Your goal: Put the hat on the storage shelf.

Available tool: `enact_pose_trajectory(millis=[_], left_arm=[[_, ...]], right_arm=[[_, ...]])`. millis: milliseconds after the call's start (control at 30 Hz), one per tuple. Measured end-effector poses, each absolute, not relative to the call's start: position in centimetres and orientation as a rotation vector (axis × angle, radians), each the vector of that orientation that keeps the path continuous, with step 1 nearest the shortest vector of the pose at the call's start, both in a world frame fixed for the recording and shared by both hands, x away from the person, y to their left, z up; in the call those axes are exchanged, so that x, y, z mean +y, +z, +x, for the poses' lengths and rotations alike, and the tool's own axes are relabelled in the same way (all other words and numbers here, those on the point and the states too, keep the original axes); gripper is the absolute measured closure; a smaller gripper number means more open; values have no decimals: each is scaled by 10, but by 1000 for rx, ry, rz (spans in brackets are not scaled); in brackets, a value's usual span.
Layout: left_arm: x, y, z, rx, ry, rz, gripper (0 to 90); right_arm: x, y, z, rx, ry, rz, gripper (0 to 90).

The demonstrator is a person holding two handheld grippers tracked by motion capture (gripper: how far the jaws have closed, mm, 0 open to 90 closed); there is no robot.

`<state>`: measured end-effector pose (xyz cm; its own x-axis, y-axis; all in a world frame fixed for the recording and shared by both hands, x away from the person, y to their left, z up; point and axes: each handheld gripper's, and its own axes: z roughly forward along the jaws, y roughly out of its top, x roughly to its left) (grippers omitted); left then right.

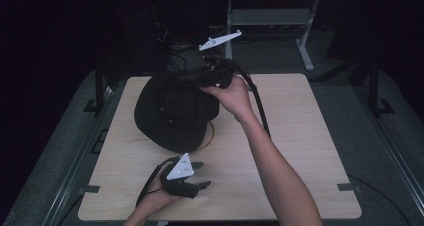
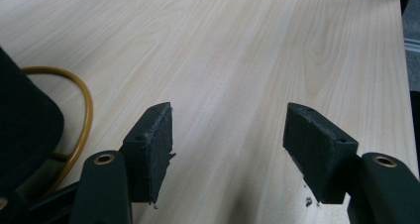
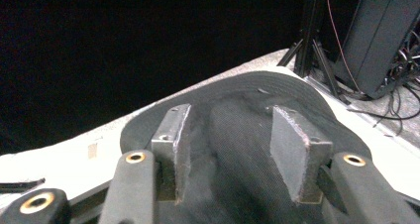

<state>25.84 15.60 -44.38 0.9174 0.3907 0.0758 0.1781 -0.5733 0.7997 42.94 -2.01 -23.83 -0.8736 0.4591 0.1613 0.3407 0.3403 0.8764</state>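
A black brimmed hat point(image 1: 170, 111) lies on the left half of the wooden table point(image 1: 300, 136). My right gripper point(image 1: 207, 76) is at the hat's far edge, held from the right by a hand. In the right gripper view its jaws point(image 3: 230, 115) stand apart, with a raised fold of the hat point(image 3: 237, 135) between them and the brim spreading beyond. My left gripper point(image 1: 204, 174) rests low near the table's front edge, pointing right. It is open point(image 2: 230, 120) over bare wood, with the hat point(image 2: 25, 125) at its left.
A thin yellow-brown cord point(image 2: 84, 115) loops out from under the hat point(image 1: 212, 133). Behind the table stand a metal desk frame point(image 1: 305, 41), black stands and cables. Grey floor surrounds the table, and its right half is bare wood.
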Motion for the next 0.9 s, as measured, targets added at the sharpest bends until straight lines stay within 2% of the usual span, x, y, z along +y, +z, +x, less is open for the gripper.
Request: enact_pose_trajectory(millis=[900], left_arm=[[159,-446,260,457,286,2151,337]], right_arm=[[-69,-250,425,2440,1564,838,397]])
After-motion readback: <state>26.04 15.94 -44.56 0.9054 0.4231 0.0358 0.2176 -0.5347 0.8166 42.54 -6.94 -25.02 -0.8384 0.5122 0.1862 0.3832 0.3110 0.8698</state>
